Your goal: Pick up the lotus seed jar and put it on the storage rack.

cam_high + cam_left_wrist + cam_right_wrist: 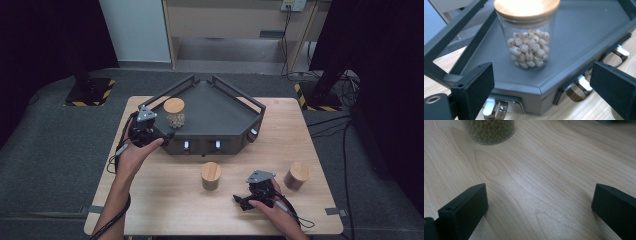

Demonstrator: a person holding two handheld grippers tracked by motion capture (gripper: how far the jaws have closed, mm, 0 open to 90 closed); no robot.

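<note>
- Wooden tabletop (pixel 165 200) carries a dark tray (pixel 220 112) toward its far edge.
- Jar of pale beans (pixel 528 37) stands in the tray's left corner.
- Left gripper (pixel 541 85): jaws spread, empty, just short of the jar; advance squarely and pinch below the lid.
- Right gripper (pixel 539 202): jaws spread, near the front edge.

light wood table (pixel 165 200) on grey carpet (pixel 55 150), black curtains both sides, hazard-striped stand bases (pixel 90 92) past far corners, pale cabinet (pixel 235 25) behind, cables on floor right
</note>
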